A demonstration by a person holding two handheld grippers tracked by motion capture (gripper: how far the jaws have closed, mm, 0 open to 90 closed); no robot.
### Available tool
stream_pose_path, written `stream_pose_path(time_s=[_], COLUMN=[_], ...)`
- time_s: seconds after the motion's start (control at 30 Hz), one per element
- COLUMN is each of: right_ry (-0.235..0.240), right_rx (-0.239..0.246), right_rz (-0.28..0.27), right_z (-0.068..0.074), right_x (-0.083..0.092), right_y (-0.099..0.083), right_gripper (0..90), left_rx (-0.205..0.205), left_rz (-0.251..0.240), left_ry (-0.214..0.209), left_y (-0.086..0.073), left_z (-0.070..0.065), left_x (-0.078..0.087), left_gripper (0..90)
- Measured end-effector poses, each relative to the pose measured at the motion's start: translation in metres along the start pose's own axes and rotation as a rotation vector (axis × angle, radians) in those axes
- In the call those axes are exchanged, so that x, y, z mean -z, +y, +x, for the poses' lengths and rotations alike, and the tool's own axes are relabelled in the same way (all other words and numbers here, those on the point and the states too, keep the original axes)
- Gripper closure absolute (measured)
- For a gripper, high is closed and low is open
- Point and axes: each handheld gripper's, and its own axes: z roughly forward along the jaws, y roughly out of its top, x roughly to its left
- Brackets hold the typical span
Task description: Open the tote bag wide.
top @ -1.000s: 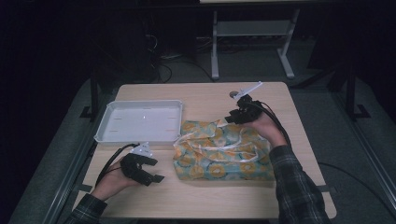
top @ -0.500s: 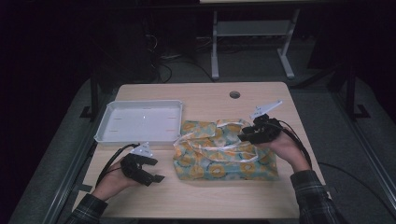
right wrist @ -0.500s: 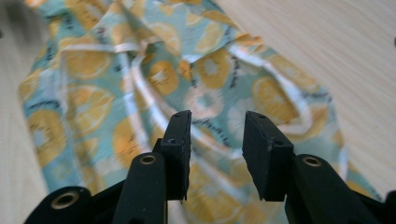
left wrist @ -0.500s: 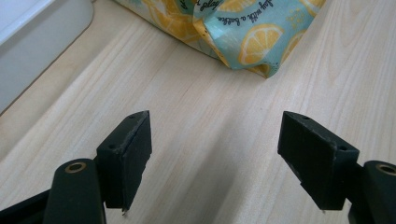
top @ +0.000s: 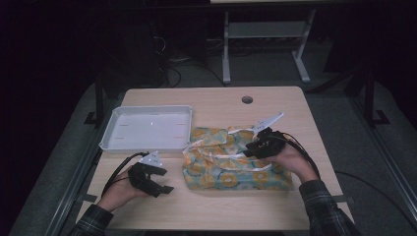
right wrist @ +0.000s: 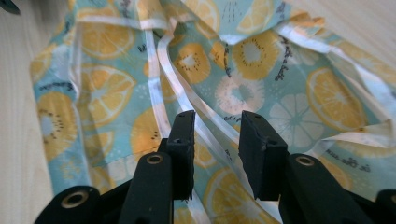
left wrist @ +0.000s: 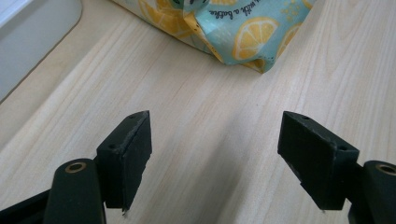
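Since a second ago the right hand-held gripper [top: 259,143] has drawn back from the far right part of the tabletop [top: 216,101] toward the person and come down over the citrus-print cloth [top: 221,174]; the left hand-held gripper [top: 160,182] has stayed where it was. In the right gripper view the right hand-held gripper [right wrist: 215,135] has its jaws narrowed but not closed, with a gap between them, poised just over the cloth [right wrist: 289,79], and a white ribbon strap [right wrist: 187,95] runs on the fabric through that gap; whether the jaws touch the strap cannot be told, and they clench nothing. Its grey plate sticks up toward the far side in the high view, and its cable trails back along the right hand [top: 285,158]. The left hand-held gripper [left wrist: 215,154] stands released, jaws wide apart over bare wood, with a corner of the cloth [left wrist: 243,32] lying ahead of it and apart from it. The left hand [top: 118,189] holds it near the front left of the tabletop, just left of the cloth. The cloth lies rumpled at the middle-right of the tabletop, teal with orange and lemon slices, white straps looped over its top. A white tray [top: 147,129] sits to the far left of it, near the cloth's back corner. A round hole [top: 247,100] shows in the tabletop near its far edge.
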Motion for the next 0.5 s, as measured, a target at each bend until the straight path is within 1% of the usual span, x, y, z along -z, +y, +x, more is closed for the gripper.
stream_pose_path(time_s=[0.07,0.2,0.3,0.43,0.5], right_ry=[0.000,-0.004,-0.001,-0.006,0.002], right_rx=[0.004,0.017,0.025,0.042,0.051], right_rz=[0.008,0.030,0.047,0.055,0.051], right_z=[-0.0005,-0.0013,-0.0014,-0.0014,-0.0012], right_x=[-0.0028,-0.0070,-0.0086,-0.0091,-0.0079], right_y=[-0.0001,-0.0012,-0.0021,-0.0027,-0.0028], right_gripper=[66.8,72.2,78.1,88.6,89.4], left_rx=[-0.001,-0.007,-0.006,-0.008,-0.009], left_rz=[0.000,0.002,0.002,0.006,0.008], left_ry=[0.000,-0.001,-0.001,-0.001,0.000], left_y=[-0.0001,0.0000,0.0000,0.0000,-0.0001], left_z=[0.0000,-0.0001,-0.0001,0.0000,0.0001], left_x=[0.0001,0.0002,-0.0001,-0.0001,-0.0003], left_gripper=[25.5,25.5,25.5,25.5,25.5])
